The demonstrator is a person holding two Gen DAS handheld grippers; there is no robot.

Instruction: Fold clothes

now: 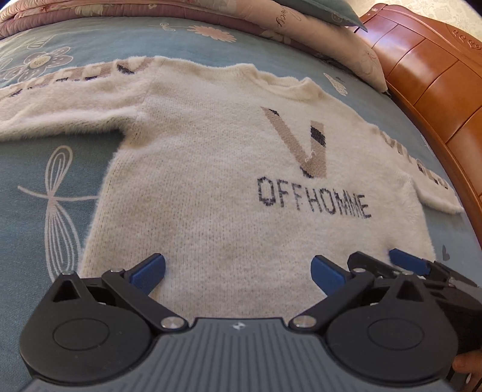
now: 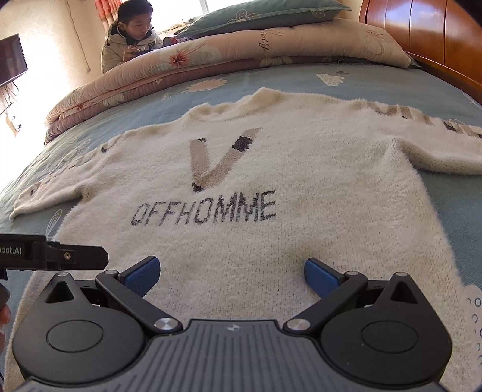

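A cream fuzzy sweater (image 1: 217,169) (image 2: 301,181) with a beige "V" and "OFFHOMME" lettering lies flat, front up, on the bed, both sleeves spread sideways. My left gripper (image 1: 238,271) hovers open over the sweater's lower hem area, its blue pads wide apart with nothing between them. My right gripper (image 2: 232,274) is likewise open above the hem. In the left wrist view the right gripper (image 1: 415,265) shows at the right edge beside mine. In the right wrist view the left gripper's black finger (image 2: 75,256) pokes in from the left.
The sweater rests on a blue bedsheet (image 1: 39,187) with flower prints. A folded pink quilt (image 2: 180,63) and a teal pillow (image 2: 259,15) lie at the far side. A wooden headboard (image 1: 436,75) runs along the right. A person (image 2: 129,36) sits behind the quilt.
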